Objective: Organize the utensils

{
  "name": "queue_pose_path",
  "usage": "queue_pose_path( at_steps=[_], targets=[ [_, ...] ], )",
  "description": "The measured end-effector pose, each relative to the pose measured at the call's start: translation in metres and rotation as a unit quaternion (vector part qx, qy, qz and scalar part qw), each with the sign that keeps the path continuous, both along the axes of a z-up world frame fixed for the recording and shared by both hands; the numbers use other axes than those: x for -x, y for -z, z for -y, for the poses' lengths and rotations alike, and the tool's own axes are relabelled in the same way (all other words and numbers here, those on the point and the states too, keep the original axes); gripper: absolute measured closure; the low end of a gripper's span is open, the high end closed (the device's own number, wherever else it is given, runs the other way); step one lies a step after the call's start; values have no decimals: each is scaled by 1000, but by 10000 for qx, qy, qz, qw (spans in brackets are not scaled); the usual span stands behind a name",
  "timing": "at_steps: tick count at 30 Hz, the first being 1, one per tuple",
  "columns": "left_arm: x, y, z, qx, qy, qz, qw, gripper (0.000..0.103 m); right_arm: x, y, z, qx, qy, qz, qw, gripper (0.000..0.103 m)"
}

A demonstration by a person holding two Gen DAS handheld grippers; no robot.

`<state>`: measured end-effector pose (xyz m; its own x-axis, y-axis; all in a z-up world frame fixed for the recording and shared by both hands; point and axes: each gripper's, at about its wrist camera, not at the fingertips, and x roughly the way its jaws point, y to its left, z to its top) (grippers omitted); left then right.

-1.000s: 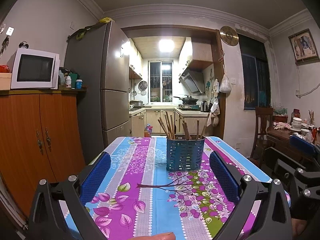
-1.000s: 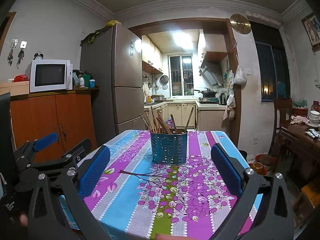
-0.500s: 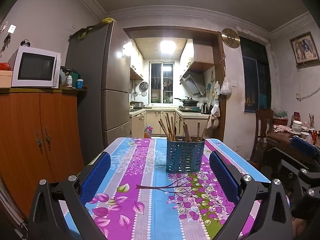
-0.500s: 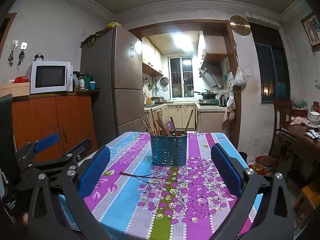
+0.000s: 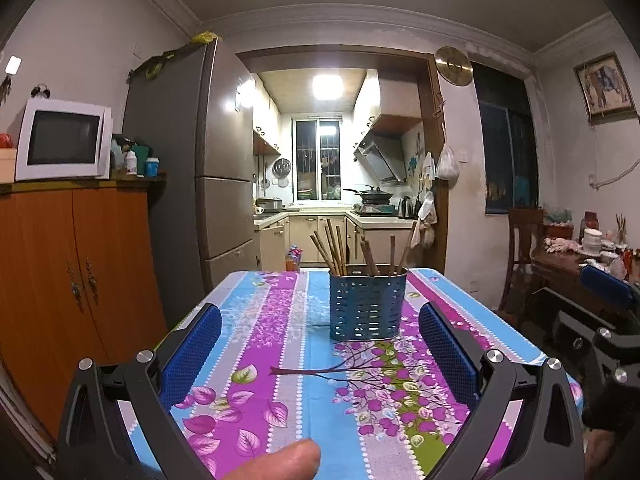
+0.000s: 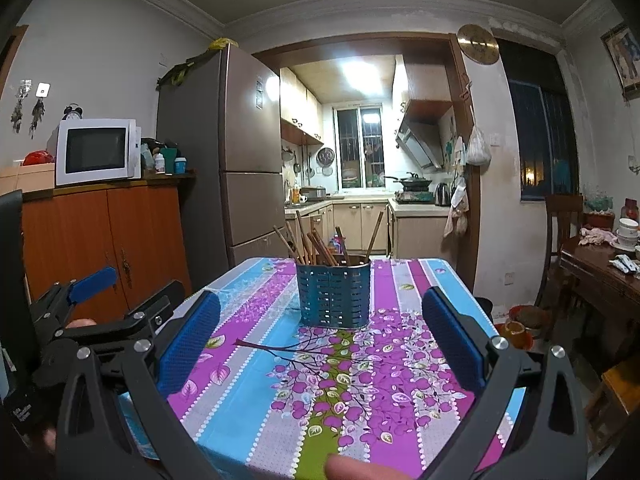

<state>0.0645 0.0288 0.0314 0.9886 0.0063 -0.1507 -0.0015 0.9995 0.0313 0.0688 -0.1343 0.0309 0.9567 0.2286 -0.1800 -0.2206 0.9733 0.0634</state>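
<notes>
A blue perforated utensil holder (image 5: 366,306) stands upright near the far end of the table with the floral cloth (image 5: 280,344). Several wooden chopsticks (image 5: 336,250) stick out of it. It also shows in the right wrist view (image 6: 334,296) with the chopsticks (image 6: 316,242). My left gripper (image 5: 320,344) is open and empty, held over the near part of the table, well short of the holder. My right gripper (image 6: 320,336) is open and empty too, beside the left one, which shows at the left of its view (image 6: 92,320).
An orange cabinet (image 5: 68,280) with a microwave (image 5: 64,144) stands left of the table, a fridge (image 5: 208,176) behind it. A dark wooden table (image 6: 600,276) with dishes and a chair (image 5: 524,248) stand at the right. The kitchen lies beyond the table.
Both grippers stay open and nearly still. The views have shifted only slightly, and a thumb tip shows again at the bottom edge of each.
</notes>
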Motion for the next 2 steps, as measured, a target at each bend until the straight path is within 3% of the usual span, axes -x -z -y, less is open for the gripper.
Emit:
queue_pose_path(
  at_steps=[2],
  targets=[
    [0,1,1,-16,3,-11,10000,5,-1,0,1,17,17,-15,10000,5]
  ],
)
